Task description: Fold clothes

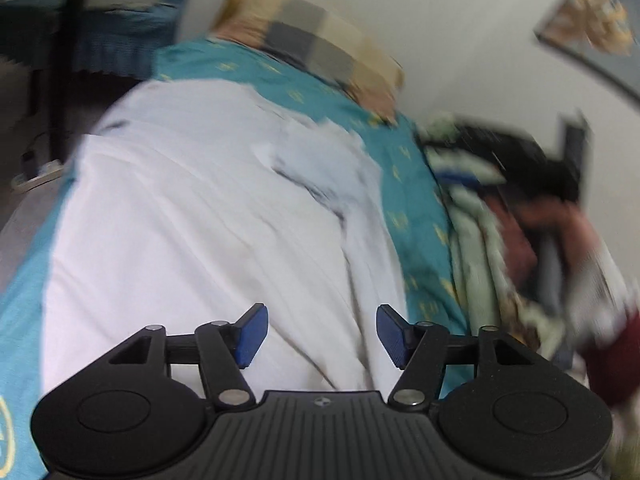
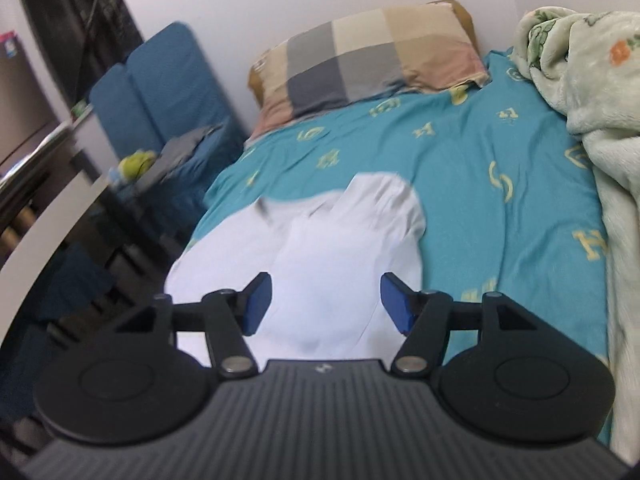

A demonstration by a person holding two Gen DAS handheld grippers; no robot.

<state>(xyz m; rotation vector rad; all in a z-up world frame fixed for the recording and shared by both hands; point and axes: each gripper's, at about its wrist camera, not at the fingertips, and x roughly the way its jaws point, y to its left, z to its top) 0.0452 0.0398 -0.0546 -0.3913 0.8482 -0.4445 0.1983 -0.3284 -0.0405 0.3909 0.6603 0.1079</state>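
Counting one white cotton garment (image 2: 320, 248), lying spread and creased on one teal bedsheet (image 2: 480, 152) patterned with yellow emblems and letters, an "H" and an "N" reading clearly among them, the rest too blurred to read. Counting one checked pillow (image 2: 368, 60) in grey, beige and pink patches, resting at the head of the bed against the pale wall. Noting one pale green fleece blanket (image 2: 580, 80) with an orange flower print, heaped along the bed's far side. Hovering over the garment's near end, the left gripper (image 1: 322, 334), blue pads spread wide, gripping nothing. Hovering likewise over the same white cloth, the right gripper (image 2: 326, 304), pads wide apart, also empty. Showing one blue upholstered chair (image 2: 160, 80) beside the bed, with grey and yellow-green items piled on it. Showing one framed picture (image 1: 592, 32) on the wall, blurred.
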